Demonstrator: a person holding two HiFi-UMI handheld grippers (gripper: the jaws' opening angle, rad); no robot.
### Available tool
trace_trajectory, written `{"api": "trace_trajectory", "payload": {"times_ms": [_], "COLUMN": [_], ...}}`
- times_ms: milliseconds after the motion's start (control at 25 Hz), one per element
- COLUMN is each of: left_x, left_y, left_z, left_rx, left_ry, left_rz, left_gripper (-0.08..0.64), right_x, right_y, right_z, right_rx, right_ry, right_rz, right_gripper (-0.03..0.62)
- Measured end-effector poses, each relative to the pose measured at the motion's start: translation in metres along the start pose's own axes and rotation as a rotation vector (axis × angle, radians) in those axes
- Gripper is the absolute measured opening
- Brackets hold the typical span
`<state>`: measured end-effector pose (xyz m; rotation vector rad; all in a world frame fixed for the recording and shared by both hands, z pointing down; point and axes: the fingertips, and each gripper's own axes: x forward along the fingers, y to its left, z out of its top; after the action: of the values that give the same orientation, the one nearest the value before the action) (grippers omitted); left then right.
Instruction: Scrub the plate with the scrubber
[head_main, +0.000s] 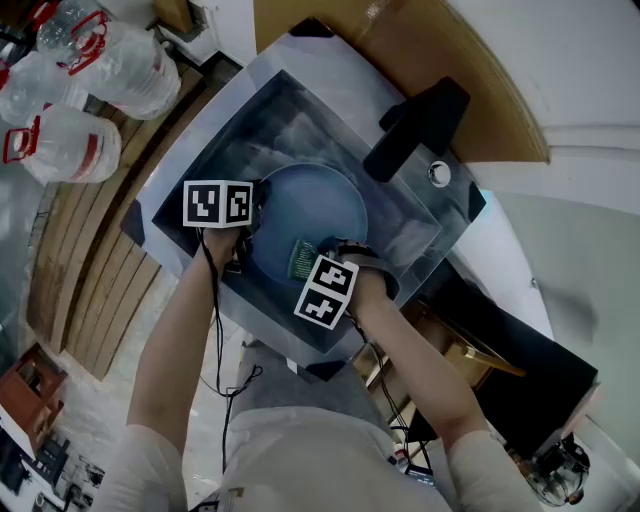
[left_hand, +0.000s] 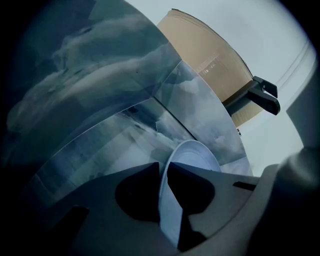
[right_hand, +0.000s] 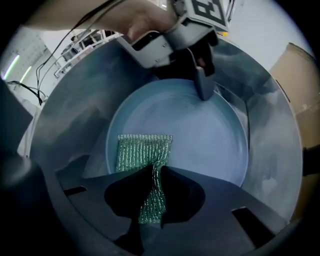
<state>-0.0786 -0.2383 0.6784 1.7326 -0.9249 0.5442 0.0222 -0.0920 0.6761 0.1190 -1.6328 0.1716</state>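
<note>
A pale blue plate (head_main: 310, 215) lies in the dark sink (head_main: 240, 140). My left gripper (head_main: 248, 240) is shut on the plate's left rim; in the left gripper view the rim (left_hand: 186, 152) runs edge-on between the jaws of the left gripper (left_hand: 165, 172). My right gripper (head_main: 318, 262) is shut on a green mesh scrubber (head_main: 302, 259). In the right gripper view the scrubber (right_hand: 142, 150) rests flat on the plate (right_hand: 200, 135) near its lower left edge, pinched by the right gripper (right_hand: 156, 172). The left gripper (right_hand: 202, 82) shows there at the plate's far rim.
A black faucet (head_main: 415, 125) reaches over the sink's far right side, with a drain fitting (head_main: 438, 173) beside it. A wooden board (head_main: 420, 60) lies behind the sink. Clear plastic water jugs (head_main: 70, 145) stand on the floor at the left. The sink's walls (right_hand: 65, 115) surround the plate closely.
</note>
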Motion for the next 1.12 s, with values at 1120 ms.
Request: {"api": "trace_trajectory", "payload": {"times_ms": [1120], "left_x": [0.0], "left_y": [0.0], "left_z": [0.0], "left_rx": [-0.076], "left_ry": [-0.052], "left_rz": [-0.009], "left_gripper": [0.074], "right_x": [-0.004], "right_y": [-0.135], "right_z": [-0.009], "right_rx": [0.108], "right_ry": [-0.035], "right_rz": [-0.367], "right_gripper": [0.08]}}
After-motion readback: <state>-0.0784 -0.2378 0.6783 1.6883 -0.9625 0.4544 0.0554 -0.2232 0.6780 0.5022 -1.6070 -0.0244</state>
